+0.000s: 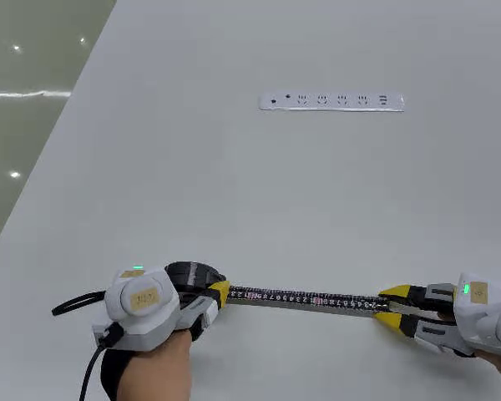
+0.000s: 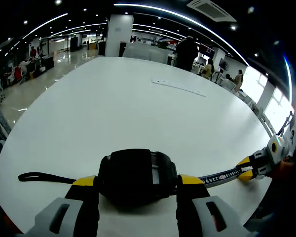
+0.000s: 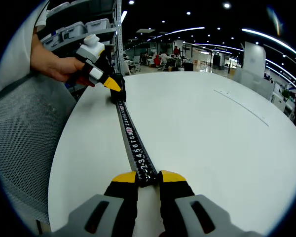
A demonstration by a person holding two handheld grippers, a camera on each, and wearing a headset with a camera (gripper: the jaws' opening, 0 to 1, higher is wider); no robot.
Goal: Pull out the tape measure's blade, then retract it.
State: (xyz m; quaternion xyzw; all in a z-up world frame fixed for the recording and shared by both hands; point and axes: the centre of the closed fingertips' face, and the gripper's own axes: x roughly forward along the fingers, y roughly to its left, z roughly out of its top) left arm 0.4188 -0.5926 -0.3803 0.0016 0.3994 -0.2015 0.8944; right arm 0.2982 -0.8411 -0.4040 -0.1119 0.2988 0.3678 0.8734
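A black tape measure case [image 1: 192, 277] rests on the white table, and my left gripper [image 1: 217, 298] is shut on it; in the left gripper view the case [image 2: 137, 175] sits between the yellow-tipped fingers [image 2: 84, 181]. Its dark blade [image 1: 305, 298] with white numerals runs rightward to my right gripper [image 1: 391, 306], which is shut on the blade's end. In the right gripper view the blade [image 3: 133, 143] stretches from my right gripper [image 3: 148, 178] to the case [image 3: 117, 95], where the left gripper [image 3: 101, 74] is held by a hand. A black wrist strap [image 1: 73, 302] trails left of the case.
A white power strip [image 1: 331, 101] lies flat farther back on the white table [image 1: 234, 167]. The table's left edge runs diagonally beside a glossy floor [image 1: 25, 83]. People stand beyond the far end of the table [image 2: 187, 52]. A mesh chair [image 3: 24, 148] stands beside the table.
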